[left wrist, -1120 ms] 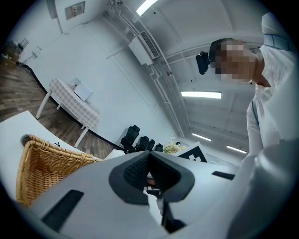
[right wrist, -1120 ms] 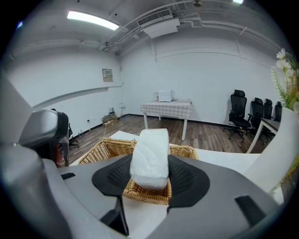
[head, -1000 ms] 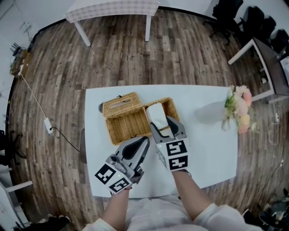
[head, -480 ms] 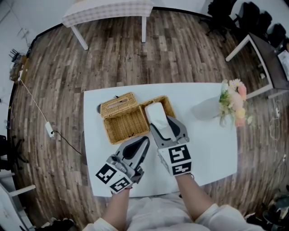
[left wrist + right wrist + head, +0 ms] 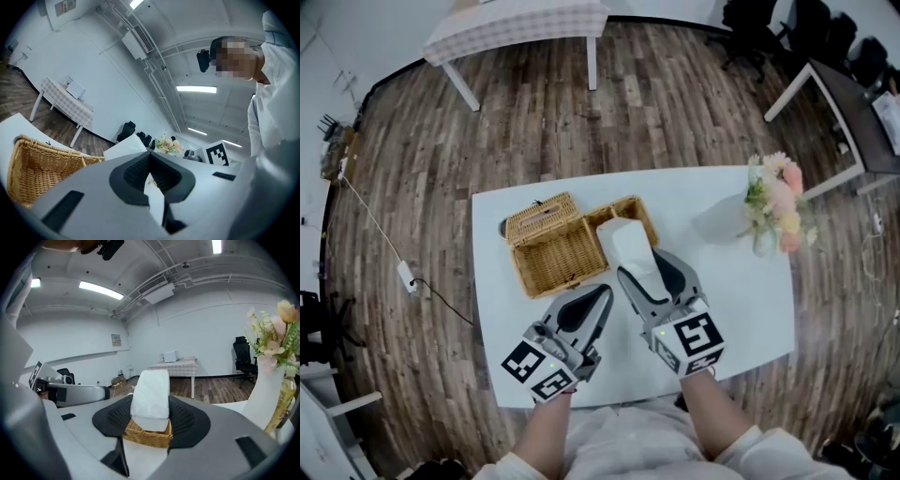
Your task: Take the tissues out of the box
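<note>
Forearms (image 5: 546,433) are reaching forward over the table (image 5: 741,309) as we are seeing the right gripper (image 5: 643,264) pointing slightly down, clamping the tissue pack (image 5: 625,242) just above the wicker box (image 5: 525,272), the left gripper (image 5: 596,298) lying level, jaws together and empty, while the right jaws are hiding the pack's lower end.

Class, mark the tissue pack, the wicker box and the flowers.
tissue pack (image 5: 150,392), right gripper view, its front face.
wicker box (image 5: 551,267), head view, its bare woven floor.
flowers (image 5: 780,195), head view, the blooms.
</note>
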Tool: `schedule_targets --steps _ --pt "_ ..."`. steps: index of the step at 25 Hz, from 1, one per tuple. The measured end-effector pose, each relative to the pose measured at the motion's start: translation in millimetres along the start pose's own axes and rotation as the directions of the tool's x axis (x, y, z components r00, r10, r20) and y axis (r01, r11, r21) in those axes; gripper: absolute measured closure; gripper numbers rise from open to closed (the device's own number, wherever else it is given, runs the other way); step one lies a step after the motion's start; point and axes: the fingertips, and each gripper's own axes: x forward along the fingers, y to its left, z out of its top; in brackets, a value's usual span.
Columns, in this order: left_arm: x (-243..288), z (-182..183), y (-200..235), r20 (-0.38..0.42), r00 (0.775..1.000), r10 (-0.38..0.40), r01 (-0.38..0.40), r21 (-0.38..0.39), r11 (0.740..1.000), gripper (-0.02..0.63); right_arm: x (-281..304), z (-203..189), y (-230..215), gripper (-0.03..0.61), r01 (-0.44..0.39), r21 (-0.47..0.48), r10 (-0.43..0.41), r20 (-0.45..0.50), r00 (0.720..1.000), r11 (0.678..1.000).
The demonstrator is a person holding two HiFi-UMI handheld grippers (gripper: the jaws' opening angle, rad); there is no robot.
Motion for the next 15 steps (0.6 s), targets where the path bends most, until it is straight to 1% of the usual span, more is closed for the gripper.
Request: schedule_targets --steps 7,12,15 --pt "2 -1 -15 -0.024 0.999 -0.028 0.028 0.011 1.0 0.614 -23 14 3 0.33 -0.067 0.064 0.062 0.081 0.995 0.996" --pt "4 -4 -27 -0.044 0.998 -0.051 0.052 0.015 0.999 0.614 -41 21 9 0.33 -0.154 0.084 0.14 0.15 0.979 0.985" --pt "5 -5 -34 -0.052 0.996 -0.065 0.066 0.023 0.998 0.614 -54 24 7 0.33 -0.196 0.124 0.171 0.19 0.967 0.973"
